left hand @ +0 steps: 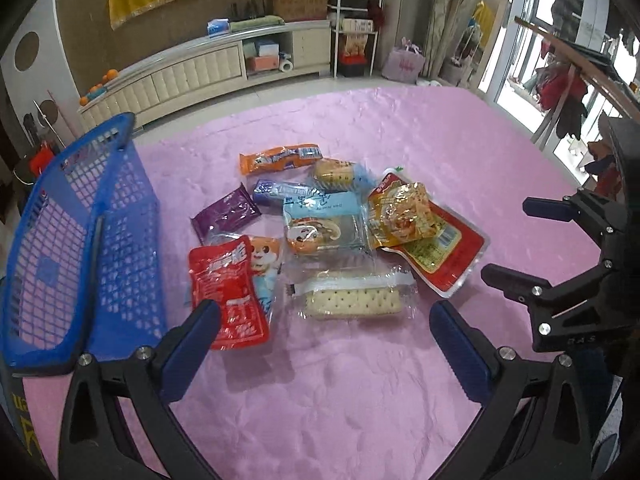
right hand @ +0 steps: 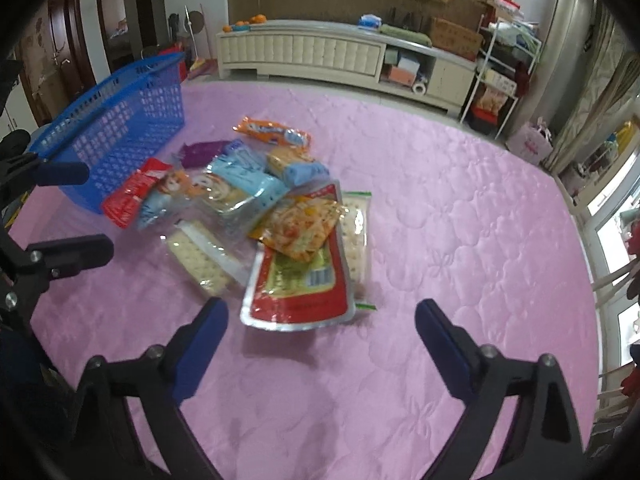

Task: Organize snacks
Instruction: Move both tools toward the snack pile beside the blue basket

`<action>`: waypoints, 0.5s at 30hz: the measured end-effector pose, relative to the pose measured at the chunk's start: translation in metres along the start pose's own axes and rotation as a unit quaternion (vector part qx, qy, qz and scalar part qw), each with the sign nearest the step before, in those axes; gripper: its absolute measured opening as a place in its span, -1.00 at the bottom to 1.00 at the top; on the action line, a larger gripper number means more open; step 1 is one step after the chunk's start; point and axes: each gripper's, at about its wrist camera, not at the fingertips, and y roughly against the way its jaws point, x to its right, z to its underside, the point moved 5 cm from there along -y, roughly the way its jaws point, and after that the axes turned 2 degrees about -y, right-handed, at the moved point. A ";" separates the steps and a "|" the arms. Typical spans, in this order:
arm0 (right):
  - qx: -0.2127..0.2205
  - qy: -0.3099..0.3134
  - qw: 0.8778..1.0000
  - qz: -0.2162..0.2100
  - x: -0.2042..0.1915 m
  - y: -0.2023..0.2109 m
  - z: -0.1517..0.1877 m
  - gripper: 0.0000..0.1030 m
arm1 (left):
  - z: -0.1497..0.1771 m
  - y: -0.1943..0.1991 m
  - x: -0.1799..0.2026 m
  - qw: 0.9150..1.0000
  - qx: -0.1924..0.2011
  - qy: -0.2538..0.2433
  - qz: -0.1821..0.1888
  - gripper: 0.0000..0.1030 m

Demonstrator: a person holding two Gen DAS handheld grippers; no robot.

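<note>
A pile of snack packets lies on the pink quilted cloth. It holds a red pouch, a clear cracker packet, a large red-edged pouch, a light blue packet, a purple packet and an orange bar. A blue mesh basket stands left of the pile with nothing visible inside. My left gripper hangs open above the pile's near edge, near the crackers. My right gripper is open too, just in front of the large red-edged pouch. Nothing is between either pair of fingers.
Each gripper shows in the other's view: the right gripper to the right of the pile, the left gripper beside the basket. Bare pink cloth stretches right of the snacks. A cream cabinet and a shelf rack stand beyond the far edge.
</note>
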 end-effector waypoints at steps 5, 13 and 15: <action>-0.021 -0.005 1.000 -0.018 0.008 -0.027 -0.006 0.59 | -0.007 -0.021 -0.001 1.000 -0.015 0.000 0.000 1.00; -0.064 -0.008 0.997 -0.038 0.016 -0.059 -0.007 -0.27 | -0.012 -0.033 0.003 1.000 -0.023 -0.008 0.004 1.00; -0.071 -0.016 0.996 -0.054 0.018 -0.062 -0.004 -0.36 | -0.013 -0.033 0.005 1.000 -0.020 -0.012 0.004 1.00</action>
